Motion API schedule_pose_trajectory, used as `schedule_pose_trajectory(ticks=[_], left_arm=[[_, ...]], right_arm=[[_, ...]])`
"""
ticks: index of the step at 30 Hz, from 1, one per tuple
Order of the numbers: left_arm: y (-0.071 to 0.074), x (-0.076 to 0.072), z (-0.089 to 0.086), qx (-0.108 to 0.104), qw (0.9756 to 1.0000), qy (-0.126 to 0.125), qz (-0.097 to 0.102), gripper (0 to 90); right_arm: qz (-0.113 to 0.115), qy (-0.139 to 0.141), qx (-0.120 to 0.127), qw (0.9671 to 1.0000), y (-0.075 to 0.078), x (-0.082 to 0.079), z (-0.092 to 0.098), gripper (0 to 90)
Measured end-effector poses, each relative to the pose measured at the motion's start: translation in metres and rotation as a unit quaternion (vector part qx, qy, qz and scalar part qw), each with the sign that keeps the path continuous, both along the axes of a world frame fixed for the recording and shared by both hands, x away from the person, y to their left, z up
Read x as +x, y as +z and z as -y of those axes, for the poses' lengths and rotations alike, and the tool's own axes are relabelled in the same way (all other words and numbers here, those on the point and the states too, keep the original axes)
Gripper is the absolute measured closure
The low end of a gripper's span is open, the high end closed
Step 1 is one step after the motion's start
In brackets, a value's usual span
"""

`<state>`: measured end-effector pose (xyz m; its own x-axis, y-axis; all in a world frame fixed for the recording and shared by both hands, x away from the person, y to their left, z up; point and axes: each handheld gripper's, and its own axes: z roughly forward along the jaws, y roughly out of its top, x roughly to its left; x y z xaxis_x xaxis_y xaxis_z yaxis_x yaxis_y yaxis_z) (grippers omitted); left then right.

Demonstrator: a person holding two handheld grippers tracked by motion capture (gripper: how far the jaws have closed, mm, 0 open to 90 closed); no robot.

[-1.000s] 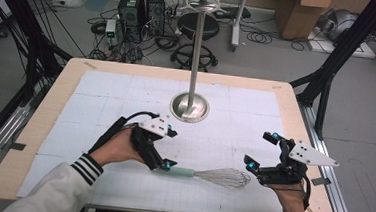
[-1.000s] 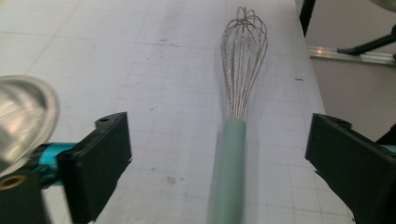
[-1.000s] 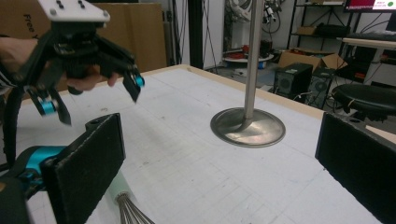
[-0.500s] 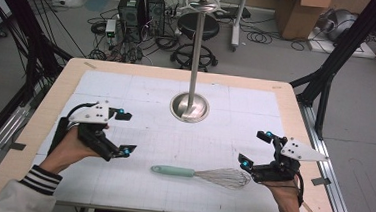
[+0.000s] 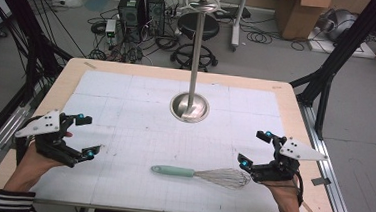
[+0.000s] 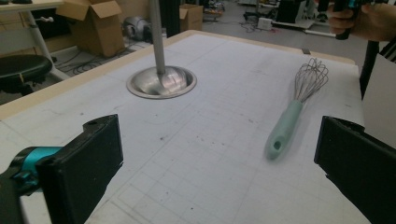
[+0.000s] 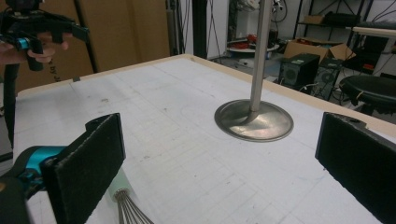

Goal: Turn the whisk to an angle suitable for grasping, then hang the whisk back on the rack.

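Note:
A wire whisk with a mint-green handle lies flat near the table's front edge, handle to the left; I also see this whisk in the left gripper view, and its wires between the jaws in the right gripper view. A metal stand with a round base and tall pole rises at mid-table. My left gripper hovers open at the front left, well apart from the whisk. My right gripper stands open just right of the whisk's wire end. Neither holds anything.
A white gridded mat covers most of the wooden table. Beyond the far edge are a stool, computer cases, cables and cardboard boxes on the floor. Black frame posts flank the table.
My left gripper let go of the whisk handle and pulled away to the front left. The whisk now lies free on the mat. The right gripper barely shifted.

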<state>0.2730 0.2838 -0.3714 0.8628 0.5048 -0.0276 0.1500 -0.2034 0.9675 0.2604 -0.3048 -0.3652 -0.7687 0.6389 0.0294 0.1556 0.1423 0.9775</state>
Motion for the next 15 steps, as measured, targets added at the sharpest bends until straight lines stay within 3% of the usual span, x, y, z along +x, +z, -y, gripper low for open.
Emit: schedule_pose_trajectory(ticks=[15], left_arm=[[0.0,-0.002,-0.014,-0.004,0.9997,0.021,0.013,1.7]], right_arm=[[0.005,-0.002,-0.006,1.0,0.002,-0.002,0.001,0.0]])
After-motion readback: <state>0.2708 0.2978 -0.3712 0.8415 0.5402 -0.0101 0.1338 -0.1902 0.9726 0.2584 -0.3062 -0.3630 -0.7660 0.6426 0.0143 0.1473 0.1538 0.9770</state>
